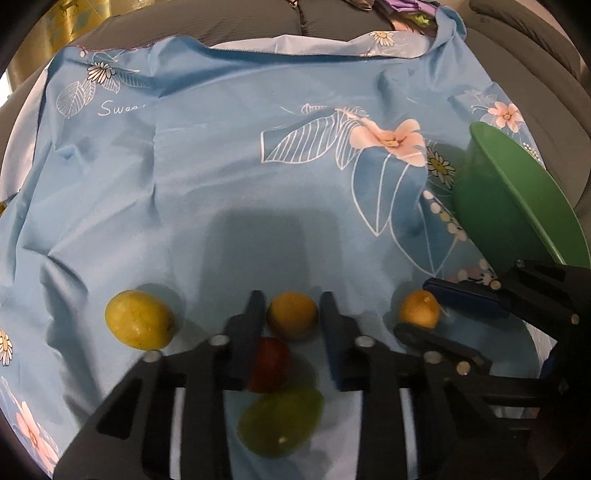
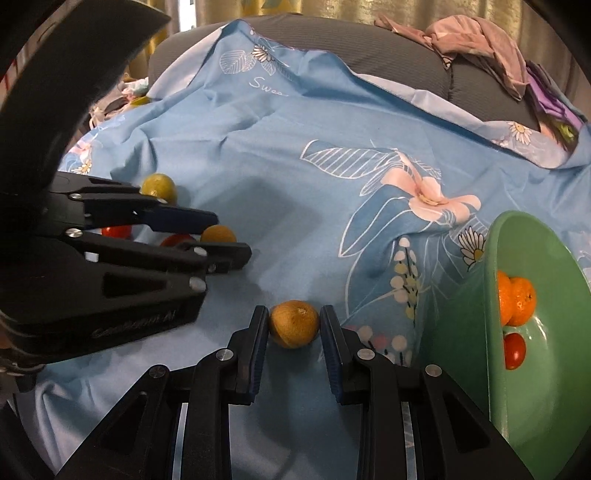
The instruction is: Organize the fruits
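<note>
Light blue floral-print sheet [image 2: 280,155], green bowl [image 2: 546,387], tan fruit [image 2: 293,328], yellow-green fruit [image 1: 139,319], red fruit [image 1: 269,363], black hand-held gripper [image 2: 293,332]

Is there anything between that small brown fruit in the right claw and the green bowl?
Nothing visible: between the small round brown fruit and the green plastic bowl lies only bare blue floral cloth.

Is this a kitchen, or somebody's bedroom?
Probably a living room or bedroom at home, not a kitchen. The fruit lies on a blue flowered sheet spread over a grey cushioned sofa, with crumpled clothes piled on it and curtains behind.
</note>
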`<state>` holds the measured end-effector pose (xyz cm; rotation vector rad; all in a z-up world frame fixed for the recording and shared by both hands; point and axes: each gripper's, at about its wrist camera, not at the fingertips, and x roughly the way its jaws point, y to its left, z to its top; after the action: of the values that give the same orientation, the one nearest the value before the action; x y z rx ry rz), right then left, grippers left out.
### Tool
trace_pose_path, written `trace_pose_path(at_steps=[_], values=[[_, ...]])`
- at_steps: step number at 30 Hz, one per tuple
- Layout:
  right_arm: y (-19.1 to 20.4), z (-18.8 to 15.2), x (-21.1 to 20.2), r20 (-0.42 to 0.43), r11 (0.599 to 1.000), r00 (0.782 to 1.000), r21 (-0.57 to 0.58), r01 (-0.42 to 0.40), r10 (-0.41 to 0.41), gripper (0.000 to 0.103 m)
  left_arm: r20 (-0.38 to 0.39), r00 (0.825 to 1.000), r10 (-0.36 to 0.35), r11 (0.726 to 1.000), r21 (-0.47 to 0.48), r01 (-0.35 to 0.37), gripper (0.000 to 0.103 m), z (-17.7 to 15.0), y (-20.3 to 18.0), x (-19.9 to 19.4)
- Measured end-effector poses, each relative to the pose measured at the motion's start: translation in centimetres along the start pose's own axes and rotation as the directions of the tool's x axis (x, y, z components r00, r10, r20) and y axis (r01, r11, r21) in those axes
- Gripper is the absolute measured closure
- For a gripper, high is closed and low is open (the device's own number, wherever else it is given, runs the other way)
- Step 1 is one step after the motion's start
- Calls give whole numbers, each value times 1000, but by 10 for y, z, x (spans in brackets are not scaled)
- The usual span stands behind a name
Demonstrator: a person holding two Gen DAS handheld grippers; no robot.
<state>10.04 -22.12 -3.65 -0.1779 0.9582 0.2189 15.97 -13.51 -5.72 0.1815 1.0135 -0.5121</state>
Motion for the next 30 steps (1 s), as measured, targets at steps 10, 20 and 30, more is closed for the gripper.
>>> trace_pose_path(at_steps=[10,20,30], values=[[-1,-2,-8,17,999,999,34,-29,28,73,46,999,-10,1000,-16,11,76,-11,-3,-27],[10,-14,-42,65,993,994,62,-98,94,73,99,995,20,998,-58,-15,76,-42,-12,-87],[19,-26,-82,122,991,986,60,-119,111,73,145,989,40,997,-70,-30,76,-61,-25,-124]])
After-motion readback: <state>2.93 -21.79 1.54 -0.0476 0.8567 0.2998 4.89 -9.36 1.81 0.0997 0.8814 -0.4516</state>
